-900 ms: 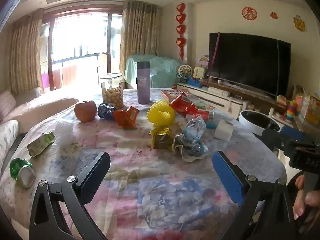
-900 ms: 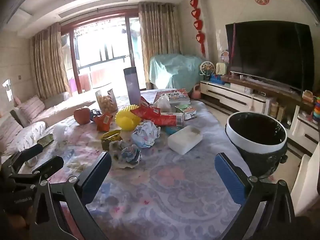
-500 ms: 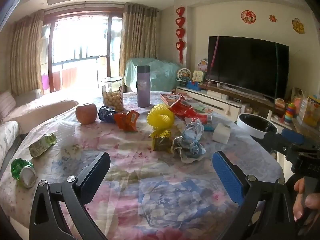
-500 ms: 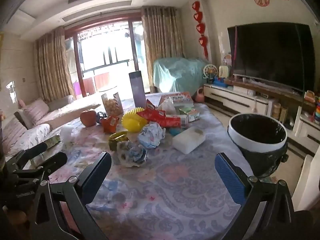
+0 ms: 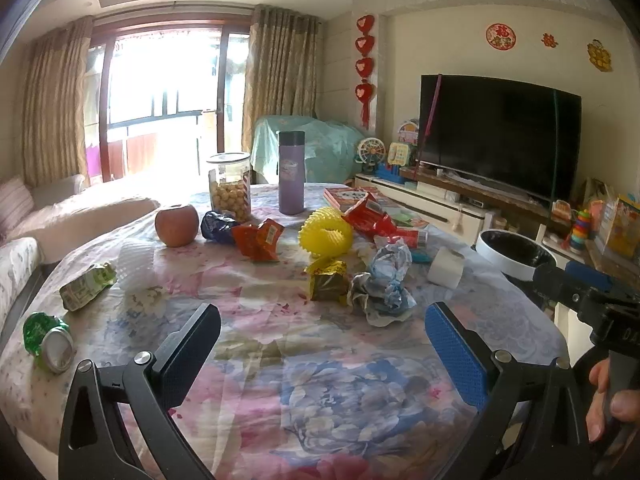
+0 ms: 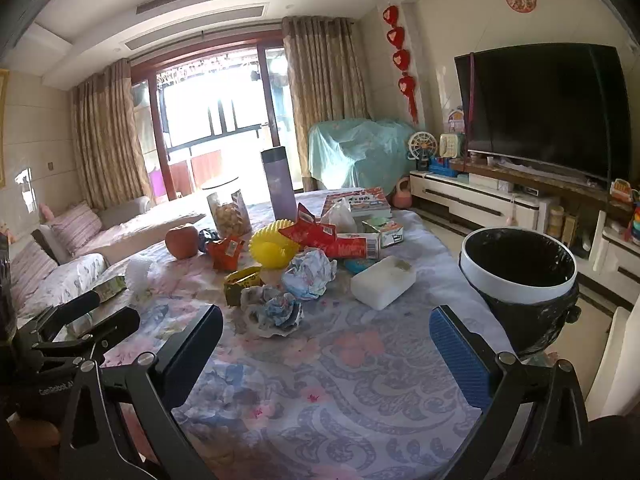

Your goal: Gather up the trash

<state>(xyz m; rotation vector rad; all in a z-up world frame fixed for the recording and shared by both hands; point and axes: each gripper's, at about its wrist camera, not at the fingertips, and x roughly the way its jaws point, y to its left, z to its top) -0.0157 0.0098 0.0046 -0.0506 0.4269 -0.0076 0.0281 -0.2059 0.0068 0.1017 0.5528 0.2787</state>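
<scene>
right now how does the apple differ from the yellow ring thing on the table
The apple is reddish, smooth and solid; the yellow ring is bright yellow, ribbed and open through the middle. The apple sits nearer the sofa side, the ring nearer the trash bin. Both rest on the tablecloth, untouched.
</scene>
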